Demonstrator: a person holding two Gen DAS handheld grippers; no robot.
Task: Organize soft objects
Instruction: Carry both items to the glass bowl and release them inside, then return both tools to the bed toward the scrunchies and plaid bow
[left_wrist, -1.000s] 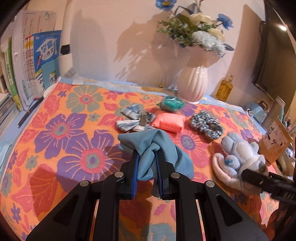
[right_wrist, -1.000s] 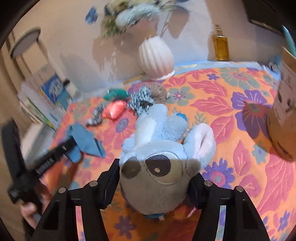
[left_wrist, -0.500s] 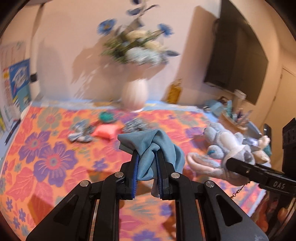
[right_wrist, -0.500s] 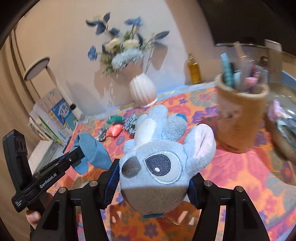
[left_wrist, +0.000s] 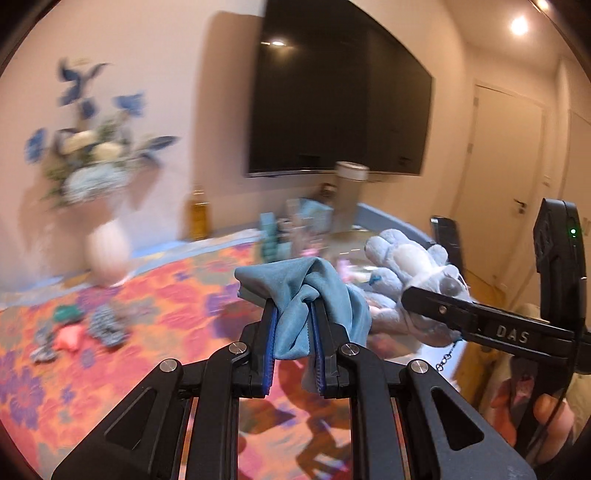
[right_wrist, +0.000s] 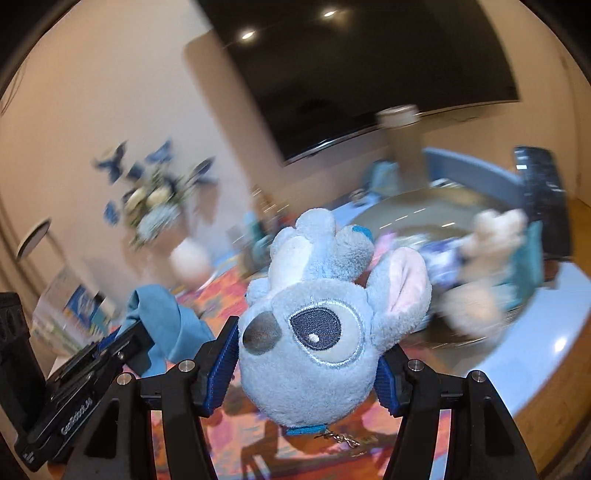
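Cloth (left_wrist: 295, 295), soft blue, crumpled, clamped in our left hand-held gripper (left_wrist: 293, 325), grey-blue plush toy (right_wrist: 314, 332) with big embroidered eye squeezed in our right hand-held gripper (right_wrist: 306, 365), "DAS" lettering on its side

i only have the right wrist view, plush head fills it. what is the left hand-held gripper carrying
Observer: The left hand-held gripper is shut on a blue cloth, bunched between its fingers.
Operator: anything still left on the table
Observer: Yes, in the left wrist view a small cluster of soft items lies at the far left of the floral tablecloth, near the white vase.
Operator: does my plush have anything dangling
Observer: A short chain hangs under the plush, below the right hand-held gripper.
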